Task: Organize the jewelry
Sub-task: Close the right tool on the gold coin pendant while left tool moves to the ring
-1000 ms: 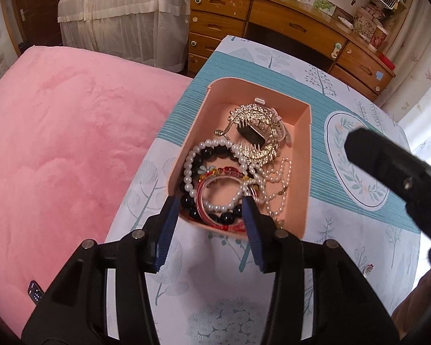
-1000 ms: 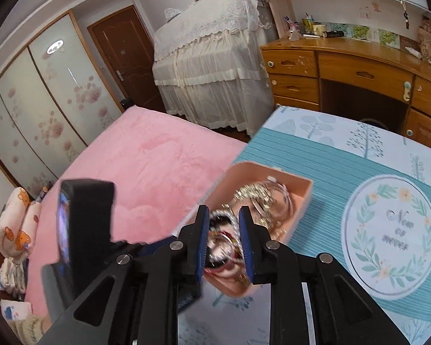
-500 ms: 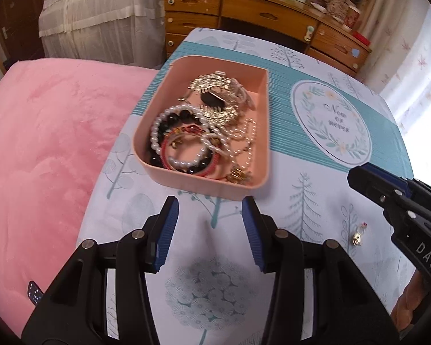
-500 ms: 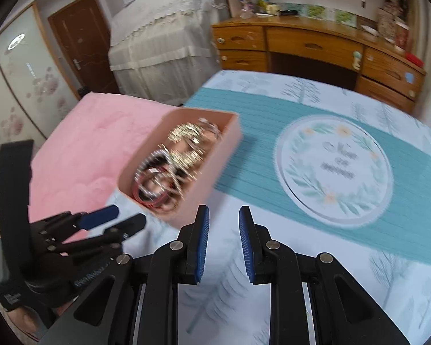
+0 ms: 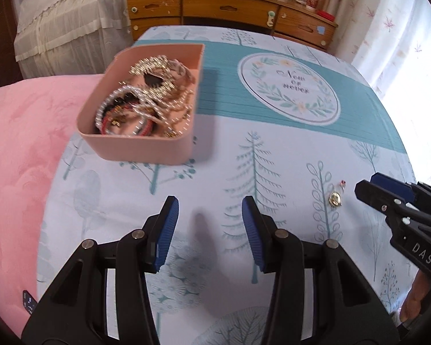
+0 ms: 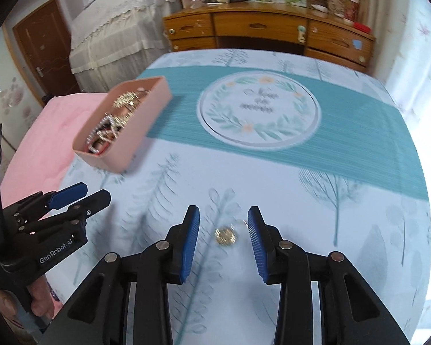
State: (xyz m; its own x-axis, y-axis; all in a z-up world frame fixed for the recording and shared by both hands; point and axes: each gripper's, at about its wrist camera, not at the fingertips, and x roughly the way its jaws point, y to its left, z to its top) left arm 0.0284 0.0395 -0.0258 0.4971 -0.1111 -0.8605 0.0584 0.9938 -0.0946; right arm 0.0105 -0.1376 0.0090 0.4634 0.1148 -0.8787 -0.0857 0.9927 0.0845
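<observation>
Opening over the cloth (image 6: pixel 316 201), the right gripper (image 6: pixel 224 231) frames a small gold piece (image 6: pixel 226 235), perhaps an earring, untouched at lower centre. The left gripper (image 5: pixel 209 215) gapes empty; the tray (image 5: pixel 146 146) sits upper left.

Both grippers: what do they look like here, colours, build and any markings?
The left gripper and right gripper match: black plastic scissor-style frames with silver pivot bolts and ribbed blue pads on the fingers. White lettering on the bodies reads "GenRobot.AI" on the left one, seen from the right wrist view, and "DAS" on the right one, seen from the left wrist view. No cables or sleeves show.
</observation>
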